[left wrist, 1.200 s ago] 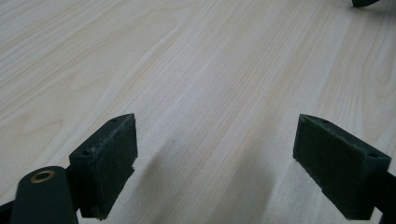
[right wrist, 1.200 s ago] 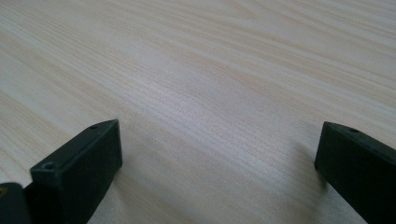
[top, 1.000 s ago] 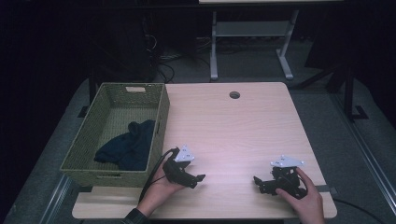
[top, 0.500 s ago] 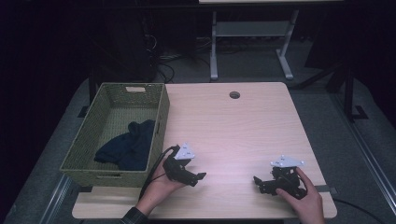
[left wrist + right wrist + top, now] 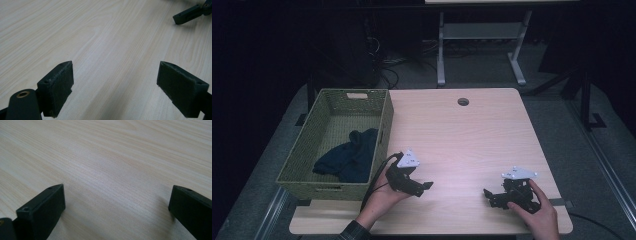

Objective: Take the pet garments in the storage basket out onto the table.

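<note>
Nothing has moved since a second ago, apart from a slight tilt of my left gripper [image 5: 412,181]; both hands hold the same spots at the near edge of the pale wood-grain surface [image 5: 462,140].

Left gripper: held in my left hand [image 5: 379,197], just beside the near right corner of the green woven rectangular basket [image 5: 299,155]. Grey three-cornered plate on top; black cable loops back toward the basket wall. Fingers released, set wide apart in the left gripper view, with bare wood grain between them. One dark pad [image 5: 58,86] sits low left in that view, the other low right. At the top right of that view a black finger of my other gripper reaches in, well apart.

Right gripper [image 5: 502,195]: held in my right hand [image 5: 537,212] near the near right corner of the surface, pointing left toward the left gripper. Fingers released, spread wide in the right gripper view; one black finger [image 5: 42,208] low left, the other at the right edge. Only wood grain lies between them.

Basket: stands at the left side of the surface. Inside, a crumpled dark blue cloth [image 5: 349,157] lies toward the near right part of the basket floor.

Far middle of the surface: a small round dark cable hole [image 5: 463,102].
</note>
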The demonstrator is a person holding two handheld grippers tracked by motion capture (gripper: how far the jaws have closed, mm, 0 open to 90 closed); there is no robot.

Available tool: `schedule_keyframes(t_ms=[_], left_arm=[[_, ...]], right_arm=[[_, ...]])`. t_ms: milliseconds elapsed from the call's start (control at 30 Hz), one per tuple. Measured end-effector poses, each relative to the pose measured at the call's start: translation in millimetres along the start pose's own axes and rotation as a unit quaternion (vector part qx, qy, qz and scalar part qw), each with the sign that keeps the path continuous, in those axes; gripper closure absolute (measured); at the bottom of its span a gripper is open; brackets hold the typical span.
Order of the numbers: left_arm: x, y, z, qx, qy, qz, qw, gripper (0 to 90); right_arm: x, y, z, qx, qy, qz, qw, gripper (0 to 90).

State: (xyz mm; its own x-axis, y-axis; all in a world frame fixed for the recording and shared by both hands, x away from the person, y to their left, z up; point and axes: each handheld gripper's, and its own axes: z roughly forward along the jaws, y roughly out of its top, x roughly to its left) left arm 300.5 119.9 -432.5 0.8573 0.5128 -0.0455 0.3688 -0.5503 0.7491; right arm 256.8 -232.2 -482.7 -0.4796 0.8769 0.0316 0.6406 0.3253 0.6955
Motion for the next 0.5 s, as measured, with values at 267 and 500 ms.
schedule_keyframes(t_ms=[267,500], left_arm=[[1.1,4.2,-2.0,0.004,-0.001,0.003,1.0,13.4],[2.2,7.2,-3.4,0.008,-0.002,0.005,1.0,13.4]], right_arm=[[0.0,0.0,0.0,0.0,0.0,0.0,1.0,0.4],[0.0,0.0,0.0,0.0,0.0,0.0,1.0,0.4]])
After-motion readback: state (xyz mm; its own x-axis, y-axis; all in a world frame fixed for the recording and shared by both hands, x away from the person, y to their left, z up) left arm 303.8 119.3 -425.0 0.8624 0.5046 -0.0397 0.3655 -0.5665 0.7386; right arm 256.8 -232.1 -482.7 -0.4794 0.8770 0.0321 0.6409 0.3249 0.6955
